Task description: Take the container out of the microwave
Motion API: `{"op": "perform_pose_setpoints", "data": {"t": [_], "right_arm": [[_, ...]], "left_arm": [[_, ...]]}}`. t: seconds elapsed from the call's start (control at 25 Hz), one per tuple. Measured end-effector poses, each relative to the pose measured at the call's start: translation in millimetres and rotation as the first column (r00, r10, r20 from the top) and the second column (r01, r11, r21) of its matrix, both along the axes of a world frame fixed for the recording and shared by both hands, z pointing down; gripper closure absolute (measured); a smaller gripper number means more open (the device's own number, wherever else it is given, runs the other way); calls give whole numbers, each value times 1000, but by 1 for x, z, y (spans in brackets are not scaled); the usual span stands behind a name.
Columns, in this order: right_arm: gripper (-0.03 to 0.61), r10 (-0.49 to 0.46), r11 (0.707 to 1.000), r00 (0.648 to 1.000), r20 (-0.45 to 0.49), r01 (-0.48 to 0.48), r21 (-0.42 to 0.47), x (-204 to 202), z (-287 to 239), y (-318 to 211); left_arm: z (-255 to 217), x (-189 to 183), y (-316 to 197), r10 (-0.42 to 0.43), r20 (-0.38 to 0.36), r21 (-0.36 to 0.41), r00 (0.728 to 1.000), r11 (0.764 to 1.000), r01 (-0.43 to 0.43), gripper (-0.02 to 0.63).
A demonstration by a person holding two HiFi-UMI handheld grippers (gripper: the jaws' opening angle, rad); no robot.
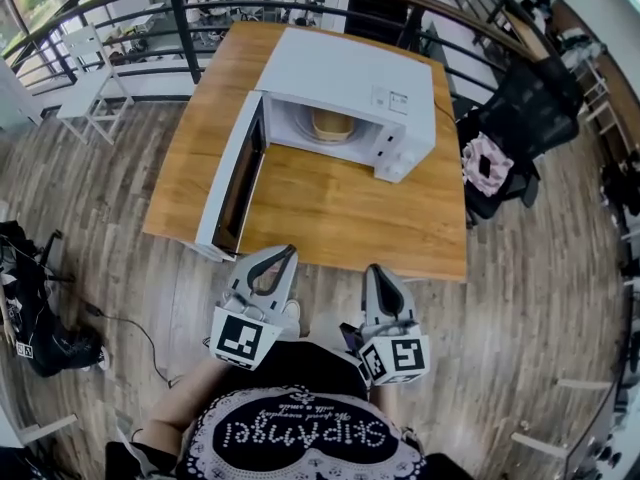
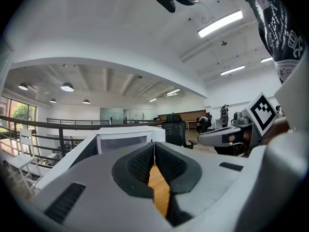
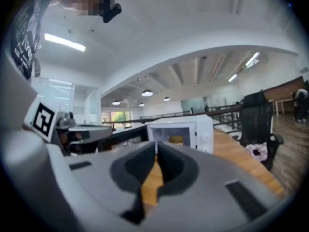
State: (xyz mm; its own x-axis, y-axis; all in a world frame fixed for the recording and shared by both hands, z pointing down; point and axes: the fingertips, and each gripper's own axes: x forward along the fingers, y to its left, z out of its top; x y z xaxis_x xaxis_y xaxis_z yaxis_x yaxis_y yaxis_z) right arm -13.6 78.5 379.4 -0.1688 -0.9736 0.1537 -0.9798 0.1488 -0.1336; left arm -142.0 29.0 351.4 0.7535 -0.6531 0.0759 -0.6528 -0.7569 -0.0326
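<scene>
My left claw (image 1: 283,254) was shut tight, and there was nothing in it. My right claw (image 1: 381,272) was shut too, and it held nothing. In the head view both claws sat low in the middle of the frame. They were side by side with a gap between them, right at the near edge of the wooden table (image 1: 340,218). They both pointed up the frame at the white microwave (image 1: 350,73).

The microwave stood on the table in the upper middle of the frame. Its door (image 1: 232,173) hung wide open on the left side, and my left claw was near the low end of that door.

Inside the microwave I could see the container (image 1: 331,124). It was tan and round, and it sat in the middle of the space inside. My claws were well apart from it and did not touch it. In the right gripper view it showed as a small tan thing just above my closed claw tips.

A black chair (image 1: 525,108) stood at the right of the frame with a pink cloth (image 1: 487,163) on it. A white chair (image 1: 90,83) stood at the upper left, beside a dark railing (image 1: 185,28).
</scene>
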Motion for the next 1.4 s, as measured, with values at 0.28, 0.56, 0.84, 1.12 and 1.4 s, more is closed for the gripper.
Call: {"op": "perform_pose_setpoints", "data": {"t": [0.28,0.56,0.84,1.12,1.4], "right_arm": [[543,-2,1000,1000,8,2,-11,0,7,-11],[543,-24,999,999,23,25,-39,2,16,-32],[543,-64,997,998,16,65,-45,18,14,-71],[543,-115,992,993,18,116,-41,41,13,-115],[543,-164,986,986,10,164,-41,72,14,-152]], "left_arm": [[15,3,-7,11,19,-29,1000,1000,-10,586],[21,5,-28,-15,20,-51,1000,999,16,586],[21,16,-59,-57,16,-74,998,996,58,586],[19,34,-98,-127,12,-71,992,989,128,586],[24,57,-128,-182,19,-74,983,980,183,586]]}}
